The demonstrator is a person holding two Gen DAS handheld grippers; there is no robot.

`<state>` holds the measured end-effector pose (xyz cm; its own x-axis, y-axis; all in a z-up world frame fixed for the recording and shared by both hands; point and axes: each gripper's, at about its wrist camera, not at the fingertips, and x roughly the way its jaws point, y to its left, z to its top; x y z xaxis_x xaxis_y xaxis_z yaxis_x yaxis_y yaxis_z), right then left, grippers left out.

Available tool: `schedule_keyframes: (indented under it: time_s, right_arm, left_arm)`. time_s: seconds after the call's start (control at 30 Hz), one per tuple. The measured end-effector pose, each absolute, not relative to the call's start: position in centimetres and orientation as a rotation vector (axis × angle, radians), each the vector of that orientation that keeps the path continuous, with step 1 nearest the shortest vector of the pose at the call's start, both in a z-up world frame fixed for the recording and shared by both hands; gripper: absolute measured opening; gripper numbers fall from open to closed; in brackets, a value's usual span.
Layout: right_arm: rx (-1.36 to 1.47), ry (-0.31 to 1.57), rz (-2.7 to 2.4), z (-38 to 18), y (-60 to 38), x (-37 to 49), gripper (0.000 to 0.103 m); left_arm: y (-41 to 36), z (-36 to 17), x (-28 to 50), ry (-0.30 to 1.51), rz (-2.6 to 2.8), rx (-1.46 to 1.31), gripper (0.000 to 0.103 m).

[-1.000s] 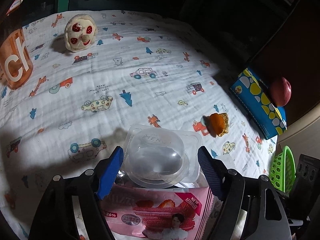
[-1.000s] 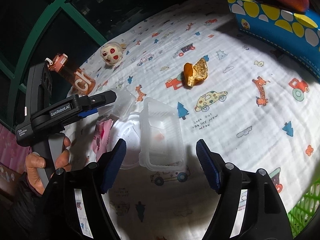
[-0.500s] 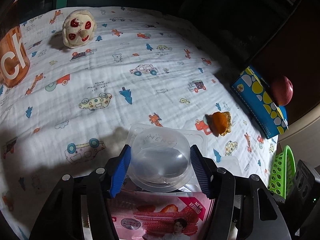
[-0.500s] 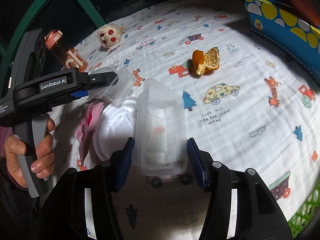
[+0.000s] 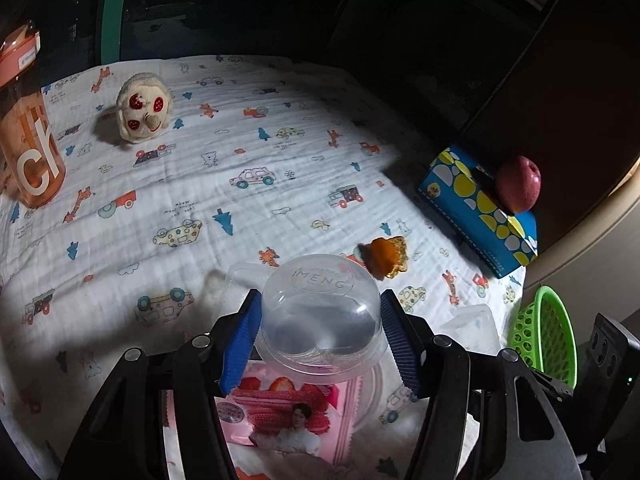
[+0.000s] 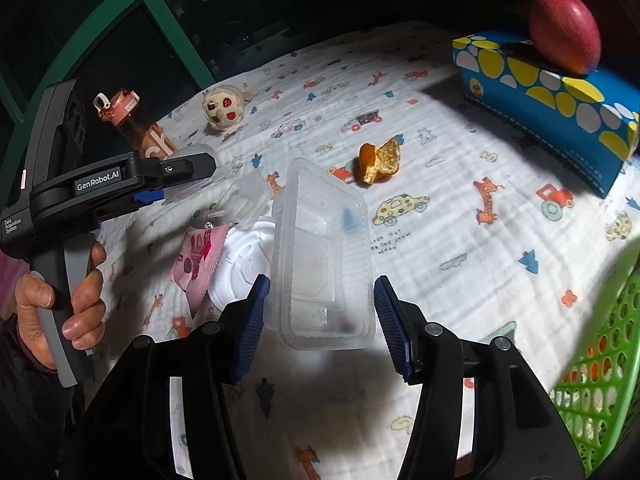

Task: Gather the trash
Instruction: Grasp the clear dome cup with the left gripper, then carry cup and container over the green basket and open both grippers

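The left claw [image 5: 320, 338] is clamped on a clear domed cup [image 5: 318, 312], its blue pads pressed to either side of the dome. The cup is upside down — the embossed flat base faces up and away from the camera, the wide rim toward the claw — and it is lifted off the printed cloth [image 5: 200, 184]. Below it on the cloth lie a pink snack wrapper [image 5: 288, 416] and a white round lid [image 6: 244, 264], the wrapper overlapping the lid's edge.

The right claw [image 6: 320, 320] grips a clear rectangular tray [image 6: 324, 252] by its long sides near the closer end. The tray's long axis runs straight out along the fingers, its far end tilted upward, the open side facing the camera — it too is clear of the cloth.

Farther out, a torn piece of orange bread [image 6: 378, 160] lies alone on the cloth. A blue tissue box [image 6: 560, 104] with a red apple [image 6: 564, 36] on top stands to the right; a green basket [image 6: 600, 360] sits at the near right edge. At the far left are an orange bottle [image 5: 28, 132] and a small plush toy [image 5: 144, 108]. A person's hand [image 6: 60, 292] holds the left claw's handle.
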<state>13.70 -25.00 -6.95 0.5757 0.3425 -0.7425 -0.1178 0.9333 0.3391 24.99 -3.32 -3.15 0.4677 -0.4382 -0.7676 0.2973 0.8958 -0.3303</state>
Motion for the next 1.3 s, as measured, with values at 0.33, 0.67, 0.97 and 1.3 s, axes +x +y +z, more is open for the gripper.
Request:
schedule_keyframes:
  time_s: [0.33, 0.67, 0.97, 1.3]
  right_arm:
    - [0.283, 0.862, 0.122, -4.8, -32.1, 8.7, 0.054]
    - [0.319, 0.85, -0.04, -4.7, -39.9, 3.8, 0.054]
    - [0.357, 0.858, -0.139, -5.5, -44.7, 0.9, 0.054]
    - [0.413, 0.865, -0.22, -6.6, -48.8, -1.6, 0.055]
  left_arm:
    - [-10.2, -0.6, 21.3, 0.96, -0.59, -0.111, 0.058]
    - [-18.9, -0.3, 17.7, 0.97, -0.729, -0.052, 0.058]
    - [-24.7, -0.4, 15.1, 0.989, -0.809, 0.005, 0.058]
    - [-29.4, -0.6, 12.9, 0.998, -0.878, 0.069, 0.058]
